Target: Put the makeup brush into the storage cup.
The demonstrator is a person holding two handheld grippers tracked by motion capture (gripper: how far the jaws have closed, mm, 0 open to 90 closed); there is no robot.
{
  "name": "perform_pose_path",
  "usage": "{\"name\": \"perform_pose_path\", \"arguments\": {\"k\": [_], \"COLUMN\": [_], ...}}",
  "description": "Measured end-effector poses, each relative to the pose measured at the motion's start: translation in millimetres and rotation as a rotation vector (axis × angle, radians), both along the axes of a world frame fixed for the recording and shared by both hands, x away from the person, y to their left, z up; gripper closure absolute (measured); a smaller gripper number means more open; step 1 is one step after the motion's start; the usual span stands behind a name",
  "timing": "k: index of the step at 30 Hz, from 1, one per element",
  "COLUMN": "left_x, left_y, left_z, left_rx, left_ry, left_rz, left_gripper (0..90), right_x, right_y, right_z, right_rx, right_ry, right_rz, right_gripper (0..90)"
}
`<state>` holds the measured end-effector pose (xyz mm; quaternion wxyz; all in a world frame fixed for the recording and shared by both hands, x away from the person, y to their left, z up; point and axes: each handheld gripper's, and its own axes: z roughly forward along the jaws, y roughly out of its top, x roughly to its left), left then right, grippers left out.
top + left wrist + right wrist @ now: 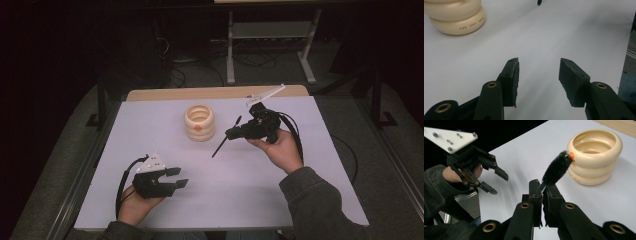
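I hold a thin black brush (556, 170) in my right hand-held gripper (541, 195). The two jaws are squeezed tight on its handle, and the fuzzy end sticks up past them. From above, the long handle (220, 146) points down toward the white counter (280, 190).

The cream holder (199, 122) looks like three fat rings stacked up. It stands near the back middle of the counter, just to the left of my brush. It has an open hole on top and a small orange dot (198, 127) on its side. In the right gripper view, the fuzzy tip seems close to that dot, but I cannot tell if they touch.

My left hand-held gripper (176, 177) is low at the front left, well apart from the holder. Its jaws are spread wide and hold nothing.

I think my job is to put the brush in the holder. To do it well, I should lift the brush over the hole and go down slowly. If I bump the side, the holder may slide. My free left hand-held gripper could steady it.
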<state>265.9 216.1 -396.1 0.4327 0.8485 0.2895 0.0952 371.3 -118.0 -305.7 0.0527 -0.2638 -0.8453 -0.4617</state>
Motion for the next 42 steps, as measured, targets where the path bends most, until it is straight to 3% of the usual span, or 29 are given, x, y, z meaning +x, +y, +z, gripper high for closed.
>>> {"name": "perform_pose_path", "arguments": {"k": [10, 23, 40, 42], "left_x": [1.7, 1.7, 3.2, 2.1], "left_y": [2.9, 6.0, 9.2, 8.6], "left_z": [0.5, 2.8, 4.0, 4.0], "left_rx": [0.011, -0.006, 0.010, 0.000], "left_ry": [-0.003, -0.002, -0.021, -0.008], "left_rz": [0.007, 0.028, 0.018, 0.026], "left_gripper": [46.8, 40.7, 37.3, 37.2], "right_x": [11.0, 27.2, 44.1, 46.2], "right_y": [10.4, 19.6, 31.3, 32.9], "right_z": [12.9, 31.8, 46.9, 48.3], "right_rx": [-0.034, -0.031, -0.045, -0.042], "right_ry": [-0.006, -0.027, -0.045, -0.048], "right_rz": [0.002, -0.007, -0.028, -0.030], "right_gripper": [84.7, 84.7, 84.7, 84.7]}}
